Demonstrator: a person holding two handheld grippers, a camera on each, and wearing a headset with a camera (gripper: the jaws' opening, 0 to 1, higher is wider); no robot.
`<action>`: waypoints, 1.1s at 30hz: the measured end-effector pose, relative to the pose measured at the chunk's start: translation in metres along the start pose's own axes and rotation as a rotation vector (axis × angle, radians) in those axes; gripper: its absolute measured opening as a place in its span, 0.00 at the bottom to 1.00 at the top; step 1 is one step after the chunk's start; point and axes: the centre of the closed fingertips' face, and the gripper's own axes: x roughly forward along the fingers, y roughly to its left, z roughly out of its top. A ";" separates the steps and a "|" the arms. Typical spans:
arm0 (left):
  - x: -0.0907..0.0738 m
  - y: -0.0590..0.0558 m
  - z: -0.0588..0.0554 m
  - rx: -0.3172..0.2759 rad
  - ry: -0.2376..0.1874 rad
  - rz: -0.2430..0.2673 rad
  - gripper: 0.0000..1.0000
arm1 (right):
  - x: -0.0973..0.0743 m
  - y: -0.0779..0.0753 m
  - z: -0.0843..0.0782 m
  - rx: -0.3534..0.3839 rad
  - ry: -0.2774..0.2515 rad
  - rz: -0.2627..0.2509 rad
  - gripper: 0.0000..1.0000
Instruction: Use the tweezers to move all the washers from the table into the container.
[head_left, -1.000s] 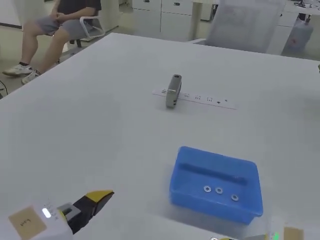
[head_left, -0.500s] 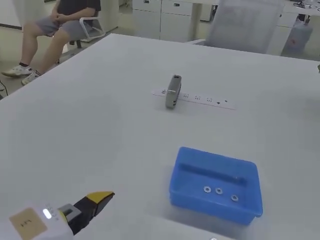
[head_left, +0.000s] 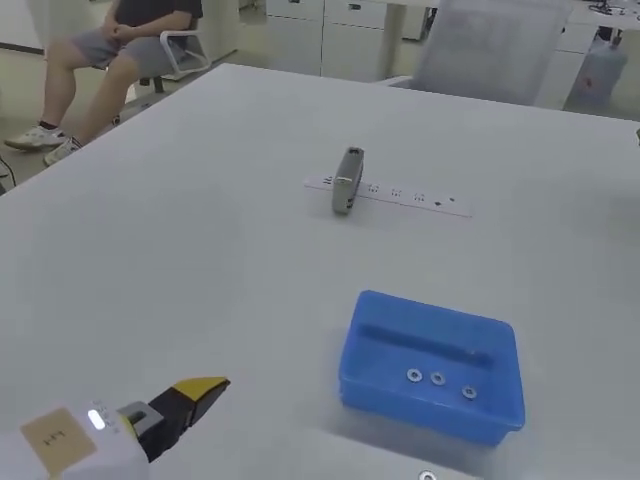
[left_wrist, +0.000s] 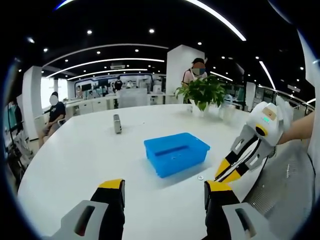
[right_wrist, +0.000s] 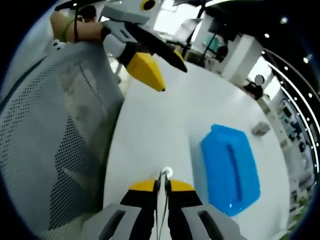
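A blue container (head_left: 430, 365) stands on the white table (head_left: 200, 250) with three washers (head_left: 438, 380) inside. One more washer (head_left: 427, 476) lies on the table just in front of it. My left gripper (head_left: 205, 392) hovers open low on the left, nothing between its fingers (left_wrist: 113, 186). In the left gripper view the container (left_wrist: 176, 152), the loose washer (left_wrist: 200, 177) and the right gripper (left_wrist: 231, 170) all show. My right gripper (right_wrist: 161, 186) is shut on the tweezers (right_wrist: 161, 181), whose tips touch the loose washer (right_wrist: 167, 173) beside the container (right_wrist: 231, 170).
A white power strip (head_left: 400, 196) with a grey plug (head_left: 347, 180) lies mid-table behind the container. A person sits on a chair (head_left: 120, 40) at far left. A mesh chair back (right_wrist: 65, 150) is close by the table's near edge.
A part of the right gripper that showed at the bottom right edge of the head view has dropped out of it. The left gripper has hardly moved.
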 end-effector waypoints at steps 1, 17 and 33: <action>0.000 0.000 0.000 -0.002 -0.002 0.000 0.64 | -0.003 -0.003 0.002 0.005 -0.006 -0.007 0.04; -0.001 0.002 0.002 -0.008 -0.011 0.006 0.63 | -0.023 -0.081 0.026 0.125 -0.123 -0.124 0.04; -0.001 0.002 0.001 -0.009 -0.010 0.008 0.62 | 0.038 -0.130 0.007 0.217 -0.041 -0.011 0.04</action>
